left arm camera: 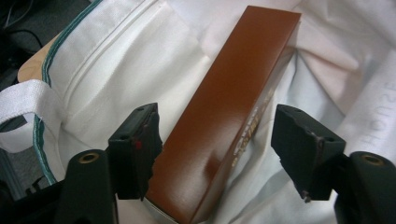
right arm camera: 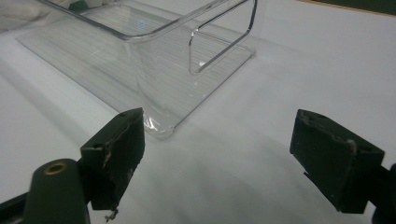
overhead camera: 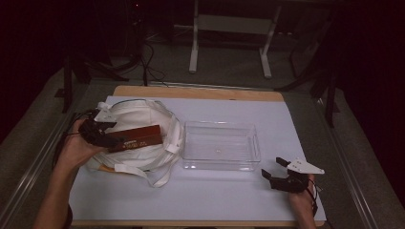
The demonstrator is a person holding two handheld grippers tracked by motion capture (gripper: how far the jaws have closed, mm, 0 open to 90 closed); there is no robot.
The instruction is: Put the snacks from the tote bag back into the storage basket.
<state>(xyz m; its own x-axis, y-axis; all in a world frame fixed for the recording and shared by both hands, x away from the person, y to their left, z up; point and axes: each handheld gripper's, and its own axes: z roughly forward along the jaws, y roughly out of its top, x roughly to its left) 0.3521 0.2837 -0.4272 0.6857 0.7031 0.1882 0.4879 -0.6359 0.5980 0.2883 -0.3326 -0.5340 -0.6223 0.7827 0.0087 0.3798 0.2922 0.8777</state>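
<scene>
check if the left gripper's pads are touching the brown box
Cannot tell. In the left gripper view the right pad stands clear of the brown box; the left pad sits against its edge.

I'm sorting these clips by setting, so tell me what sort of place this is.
Probably a lab or recording workroom, not a home: a table under a white sheet, dark surroundings with bare table legs and loose cables on a grey floor, and a handheld gripper with a tracking plate.

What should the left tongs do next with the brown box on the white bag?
Probably close on the brown box again. The left tongs stand open around it, with a gap showing at the right pad, so nothing is held. The box lies loose on the white bag, and the clear tray beside it is empty, a likely place for it.
</scene>
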